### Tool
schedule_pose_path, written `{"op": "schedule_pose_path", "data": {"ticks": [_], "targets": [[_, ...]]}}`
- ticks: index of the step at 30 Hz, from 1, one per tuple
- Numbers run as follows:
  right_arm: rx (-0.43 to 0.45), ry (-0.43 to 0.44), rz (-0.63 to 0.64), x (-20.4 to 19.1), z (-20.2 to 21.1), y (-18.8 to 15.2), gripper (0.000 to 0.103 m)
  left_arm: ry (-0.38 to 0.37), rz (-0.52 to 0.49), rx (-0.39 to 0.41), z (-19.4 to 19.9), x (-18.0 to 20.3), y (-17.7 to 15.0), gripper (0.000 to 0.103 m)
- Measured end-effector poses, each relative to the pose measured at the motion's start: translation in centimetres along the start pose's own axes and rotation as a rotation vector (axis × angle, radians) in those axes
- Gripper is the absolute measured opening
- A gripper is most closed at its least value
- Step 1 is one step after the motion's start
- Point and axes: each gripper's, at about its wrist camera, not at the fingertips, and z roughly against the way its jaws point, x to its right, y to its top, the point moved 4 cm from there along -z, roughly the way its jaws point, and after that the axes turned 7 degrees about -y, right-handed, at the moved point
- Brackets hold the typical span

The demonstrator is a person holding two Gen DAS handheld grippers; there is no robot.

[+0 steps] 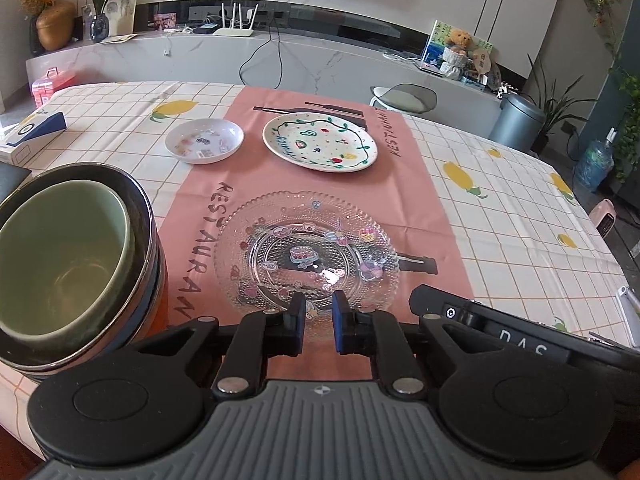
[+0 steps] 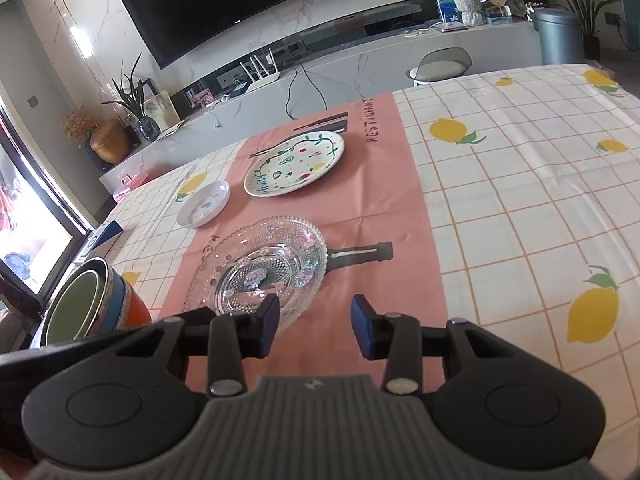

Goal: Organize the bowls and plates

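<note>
A clear glass plate [image 1: 308,252] with stickers lies on the pink placemat [image 1: 420,208], close in front of both grippers. My left gripper [image 1: 319,318] hangs over its near rim with the jaws a narrow gap apart and nothing pressed between them. My right gripper [image 2: 316,328] is open wider, and its left finger overlaps the glass plate's [image 2: 260,268] near edge. Farther back are a white painted plate [image 1: 320,142] [image 2: 294,164] and a small white dish [image 1: 204,140] [image 2: 204,204]. At the left, a green bowl [image 1: 60,256] [image 2: 76,304] sits nested in a stack of dark, blue and orange bowls.
The table has a checked lemon-print cloth [image 2: 520,200]. A blue and white box [image 1: 32,132] lies at the far left. A stool [image 1: 404,98] stands beyond the far edge. The other gripper's black body [image 1: 500,328] sits close on my left gripper's right.
</note>
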Motion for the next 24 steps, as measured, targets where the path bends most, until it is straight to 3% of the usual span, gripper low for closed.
{"op": "schedule_pose_path", "data": {"ticks": [3, 11, 13, 20, 24], "targets": [[-0.035, 0.012, -0.022, -0.1, -1.8, 0.3, 0.023, 0.013, 0.020, -0.008, -0.8, -0.5, 0.2, 0.015], [-0.098, 0.030, -0.086, 0.2, -4.7, 0.5, 0.015, -0.002, 0.033, -0.008, -1.5, -0.7, 0.4, 0.015], [-0.112, 0.032, -0.108, 0.5, -5.1, 0.5, 0.007, -0.003, 0.039, -0.007, -1.7, -0.8, 0.4, 0.015], [-0.101, 0.010, -0.138, 1.2, -4.4, 0.4, 0.004, 0.000, 0.049, 0.016, -1.5, -1.1, 0.5, 0.016], [-0.098, -0.023, -0.160, 2.9, -3.1, 0.2, 0.002, -0.005, 0.056, 0.031, -1.4, -1.1, 0.4, 0.022]]}}
